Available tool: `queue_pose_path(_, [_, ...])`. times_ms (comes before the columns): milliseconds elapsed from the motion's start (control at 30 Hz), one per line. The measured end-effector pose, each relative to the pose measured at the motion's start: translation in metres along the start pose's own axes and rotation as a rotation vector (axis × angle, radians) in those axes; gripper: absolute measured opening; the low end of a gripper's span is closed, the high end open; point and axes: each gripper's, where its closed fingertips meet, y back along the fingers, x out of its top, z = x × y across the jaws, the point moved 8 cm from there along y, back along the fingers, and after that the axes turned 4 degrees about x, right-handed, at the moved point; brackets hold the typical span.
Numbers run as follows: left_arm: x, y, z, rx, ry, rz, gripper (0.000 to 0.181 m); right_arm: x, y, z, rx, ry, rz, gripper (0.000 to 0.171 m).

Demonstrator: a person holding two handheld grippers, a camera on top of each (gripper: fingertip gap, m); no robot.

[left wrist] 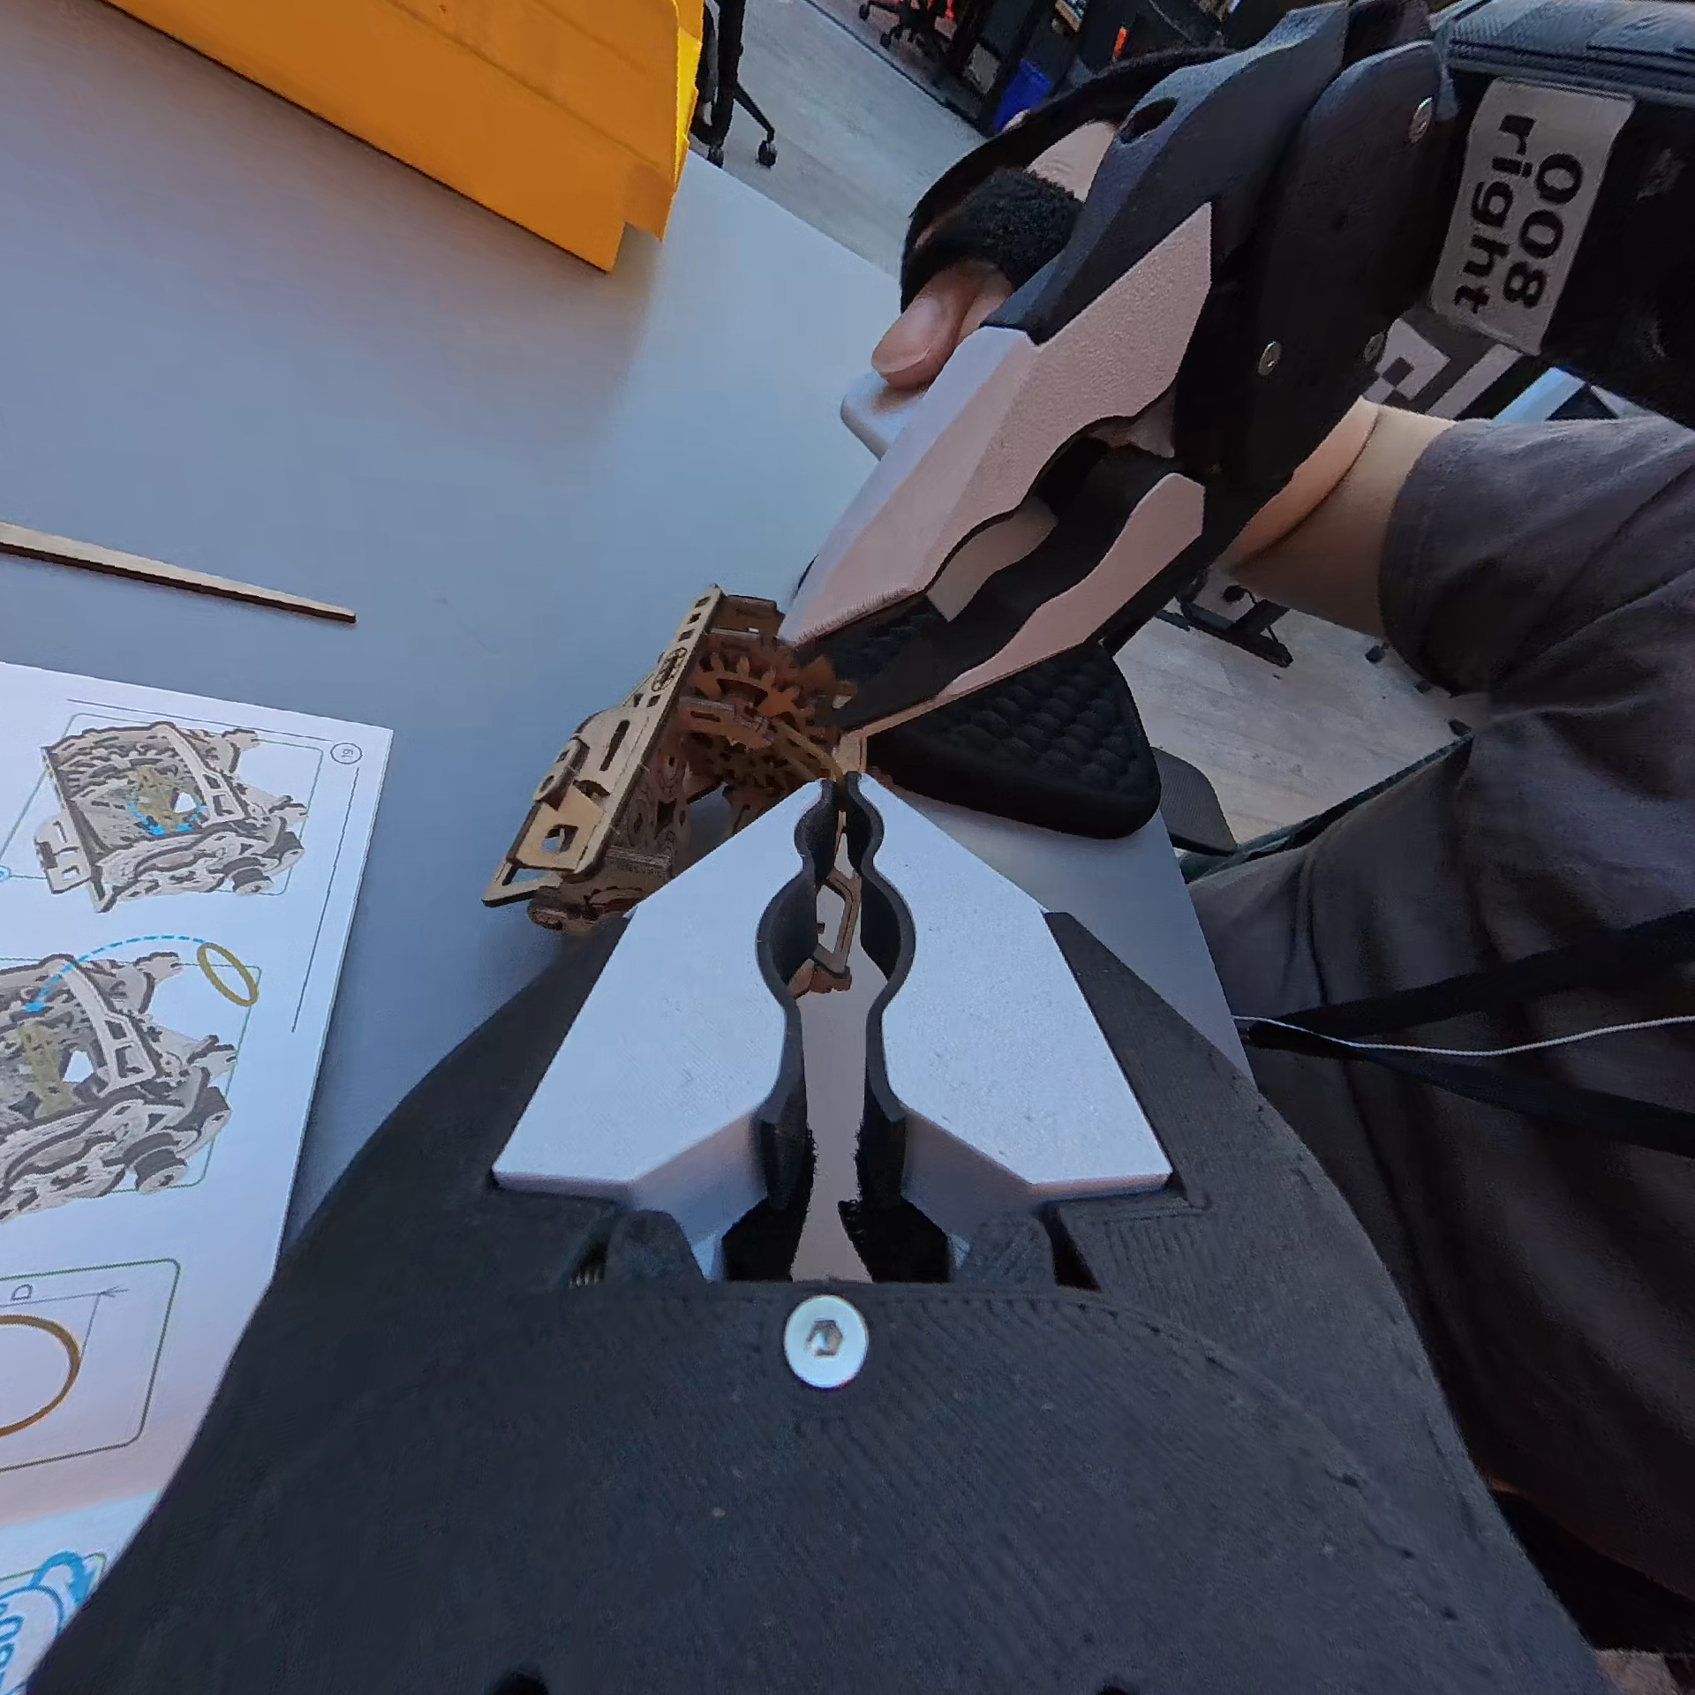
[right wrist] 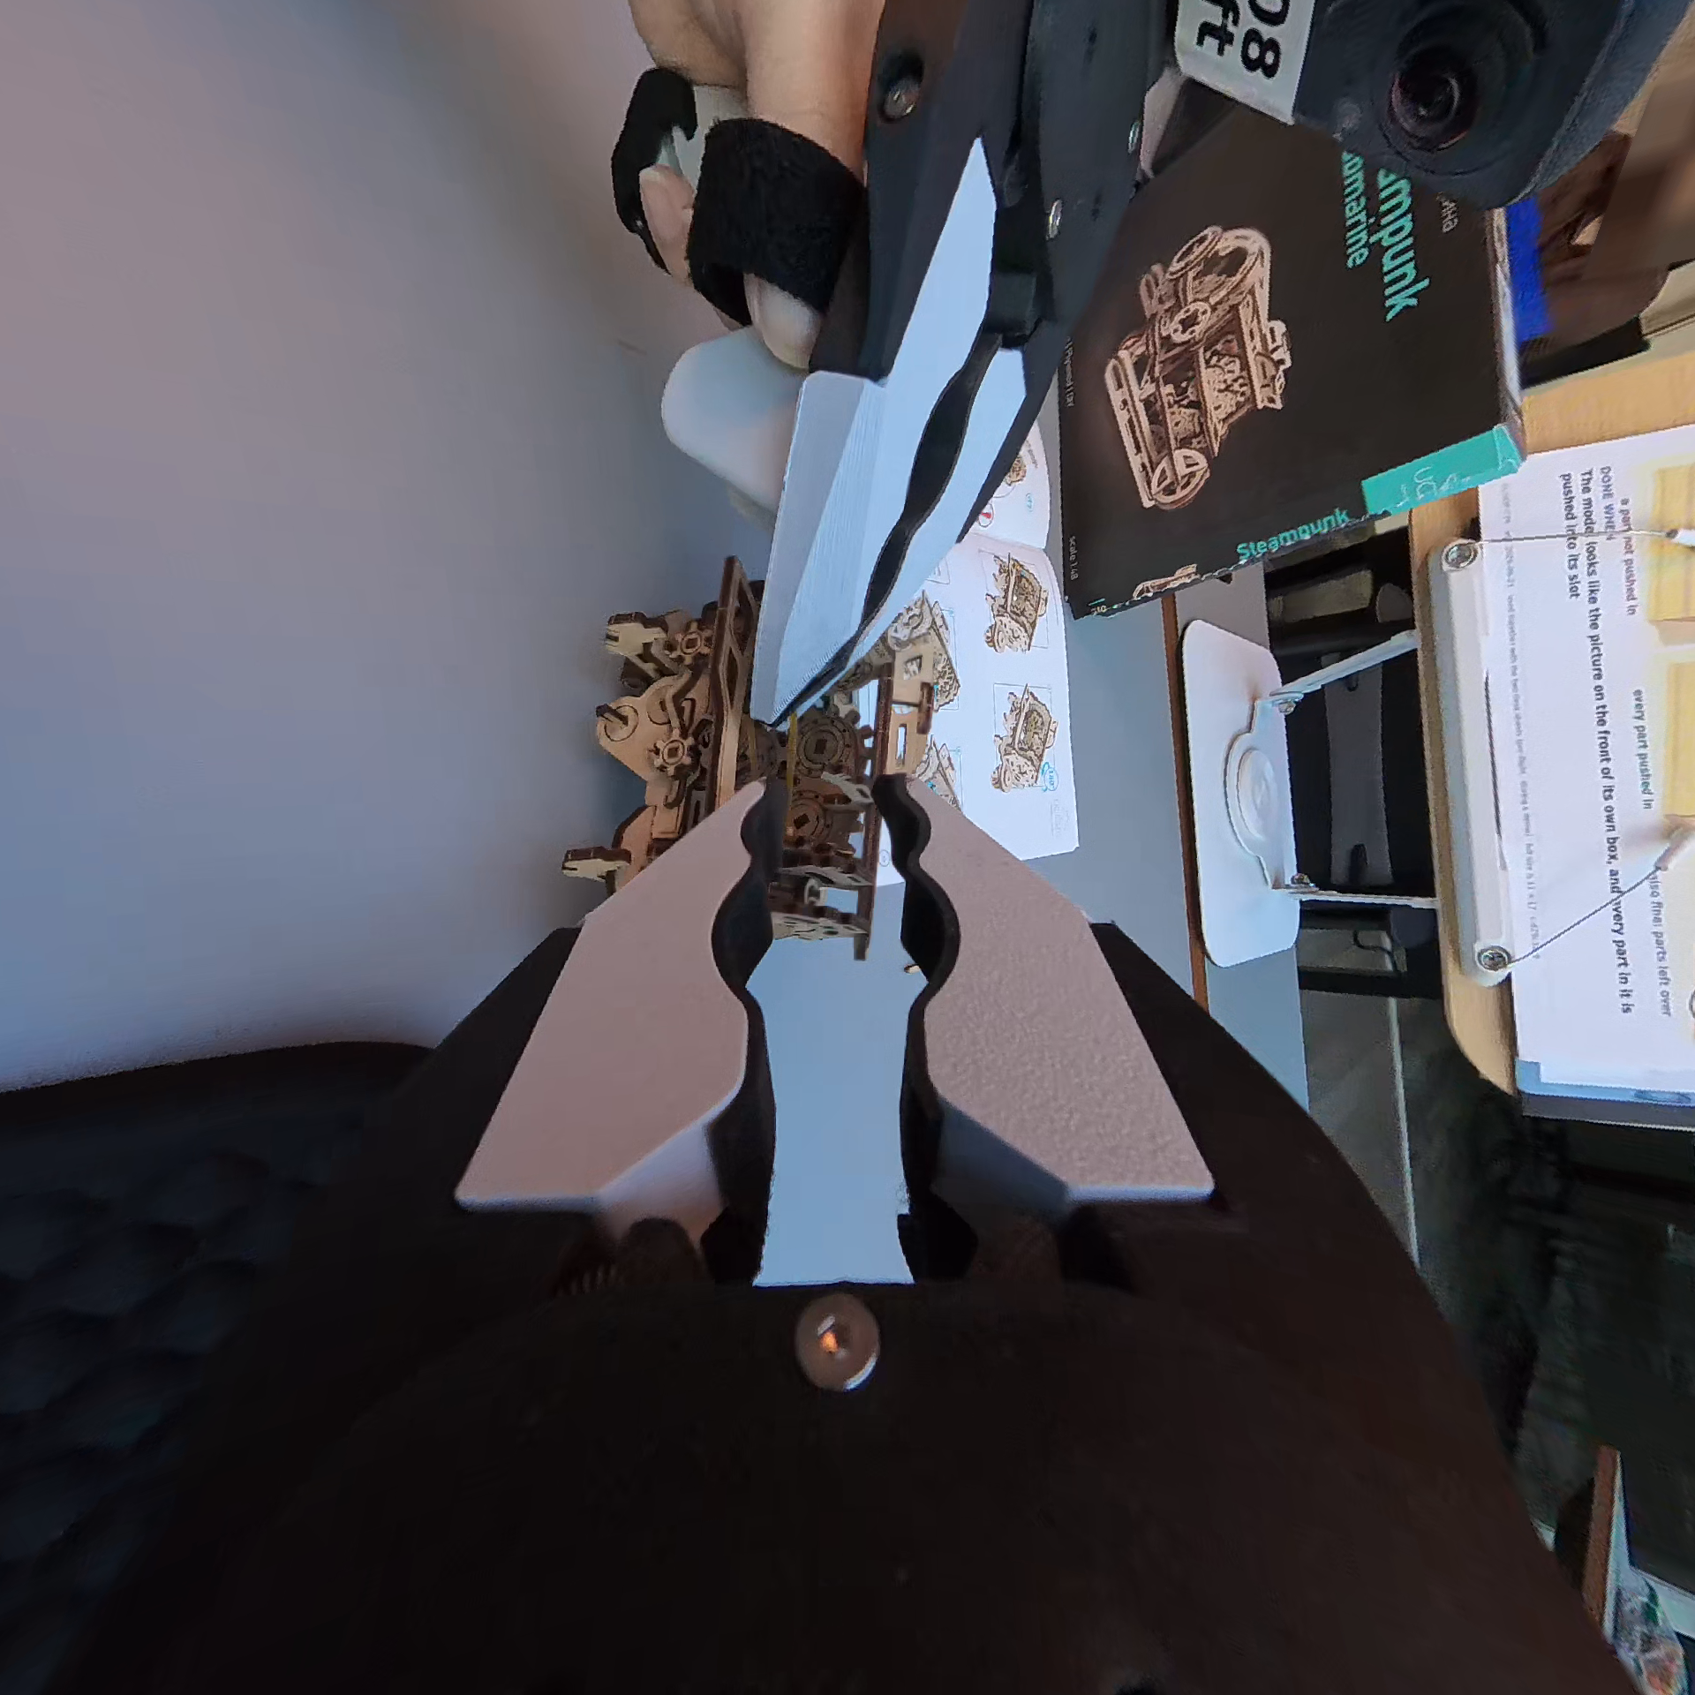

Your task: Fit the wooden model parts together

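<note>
The wooden model (left wrist: 633,789), a laser-cut frame full of gears, sits tilted near the table's right edge; it also shows in the right wrist view (right wrist: 679,734). My left gripper (left wrist: 842,787), with white fingers, is shut at its tips on a thin yellow rubber band (left wrist: 816,747) beside the gears. Part of the frame shows through the gap behind its tips. It enters the right wrist view from above (right wrist: 781,714), with the band (right wrist: 791,752) hanging from its tips. My right gripper (right wrist: 827,791), with pink fingers, has its jaws a little apart, clasping the model's gear section. It reaches in from the upper right (left wrist: 821,683).
An instruction sheet (left wrist: 165,963) lies at the left. A thin wooden strip (left wrist: 183,576) lies beyond it, and a yellow bin (left wrist: 477,101) stands at the back. The model's dark box (right wrist: 1284,367) and a clipboard with paper (right wrist: 1596,734) are to the right. Left and right tips are no more than a few centimetres apart.
</note>
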Motion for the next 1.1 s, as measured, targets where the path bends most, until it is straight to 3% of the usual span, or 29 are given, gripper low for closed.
queue_pose_path(367, [0.001,-0.002,-0.006,-0.026,0.018,-0.002,0.0,0.009,0.007,0.002,0.004,-0.152,-0.055,0.016])
queue_pose_path(567, [0.004,-0.005,-0.007,-0.045,0.002,-0.004,0.0,0.013,0.019,-0.016,-0.052,-0.408,0.052,0.033])
queue_pose_path(833, [0.006,-0.005,-0.008,-0.052,0.0,-0.02,0.0,0.015,0.021,-0.02,-0.197,-0.553,0.024,0.025])
queue_pose_path(1000, [0.006,-0.004,-0.01,-0.055,0.014,-0.02,0.0,0.029,0.015,-0.032,-0.108,-0.689,0.128,0.023])
queue_pose_path(1100, [0.007,-0.003,-0.01,-0.05,0.015,-0.023,0.0,0.03,-0.001,-0.044,-0.078,-0.642,0.079,0.017])
